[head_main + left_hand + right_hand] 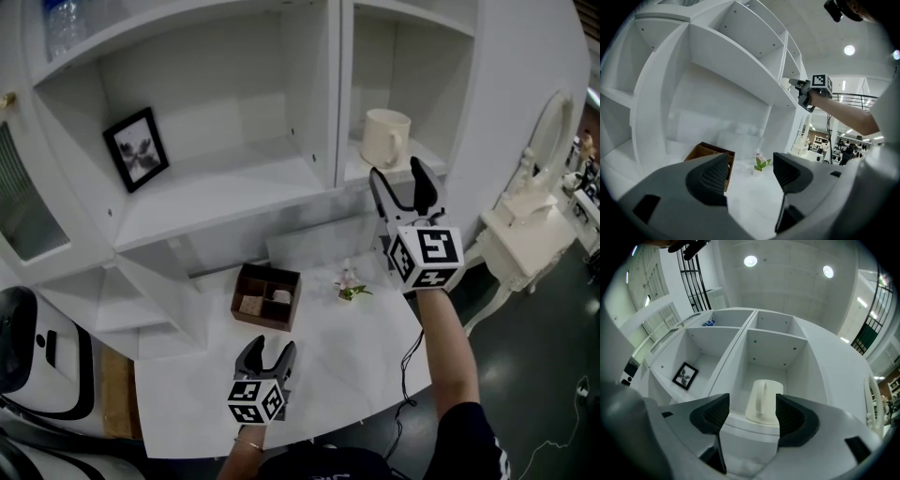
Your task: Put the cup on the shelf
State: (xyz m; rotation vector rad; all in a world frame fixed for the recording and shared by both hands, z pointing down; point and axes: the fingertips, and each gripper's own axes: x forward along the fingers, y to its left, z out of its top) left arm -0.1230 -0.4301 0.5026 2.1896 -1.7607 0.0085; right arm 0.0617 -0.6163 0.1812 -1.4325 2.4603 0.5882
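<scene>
A cream cup (385, 137) stands upright on the floor of the right shelf compartment (419, 153). In the right gripper view the cup (763, 401) has its handle turned toward me. My right gripper (399, 178) is held up just in front of the cup, jaws open wide, and its pads (711, 413) are not touching the cup. My left gripper (270, 352) hangs low over the white table (361, 352), open, with nothing between its fingers (712, 176).
A framed picture (137, 148) leans in the left shelf compartment. A brown wooden compartment box (267, 295) and a small potted plant (350, 284) sit on the table under the shelves. A white dressing table (525, 234) stands at the right.
</scene>
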